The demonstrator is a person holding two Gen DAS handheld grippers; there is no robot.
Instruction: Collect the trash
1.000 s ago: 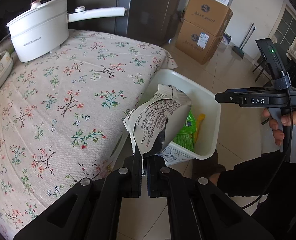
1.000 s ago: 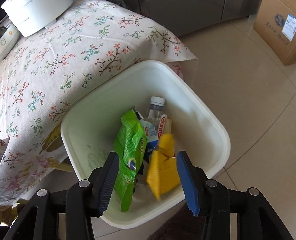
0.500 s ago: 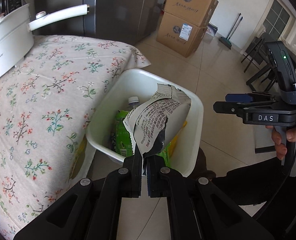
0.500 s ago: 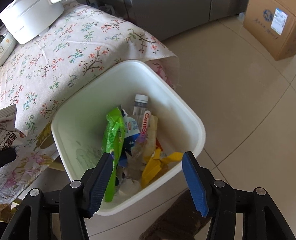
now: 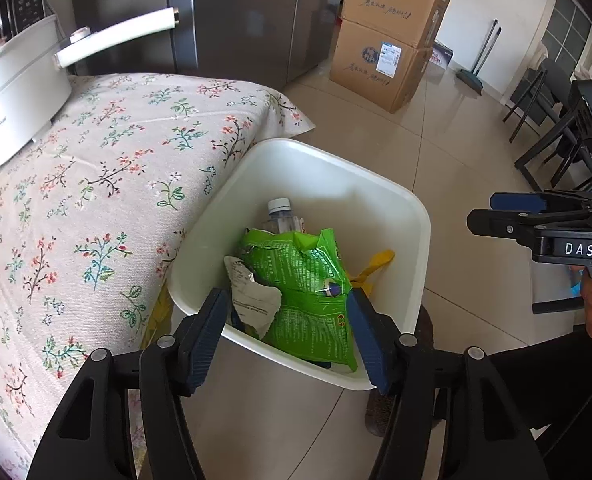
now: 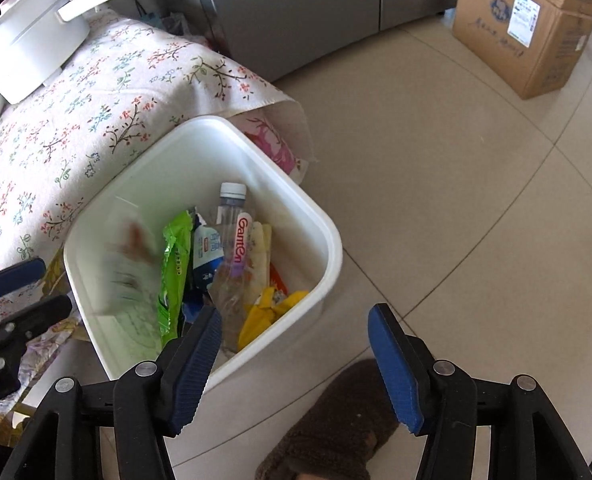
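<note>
On your left, the flowered counter (image 5: pixel 108 184) shows no trash in the part in view, only a white pot (image 5: pixel 14 92). The white bin (image 5: pixel 415 216) beside it already holds the torn wrapper (image 5: pixel 252 300), green bag (image 5: pixel 307 280) and bottle (image 6: pixel 228 210). Your left gripper (image 5: pixel 288 330) hangs over the bin, jaws wide and empty. Your right gripper (image 6: pixel 294 352) hovers past the bin's near rim, jaws wide too.

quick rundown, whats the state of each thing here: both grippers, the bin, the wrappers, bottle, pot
left gripper: open, empty, above the bin
right gripper: open, empty
white bin: upright on the floor, no lid, partly filled
silver wrapper: crumpled, torn open, in the bin
green wrapper: crumpled, in the bin
clear bottle: capped, in the bin
yellow wrapper: crumpled, in the bin
white pot: lidded, on the table
</note>
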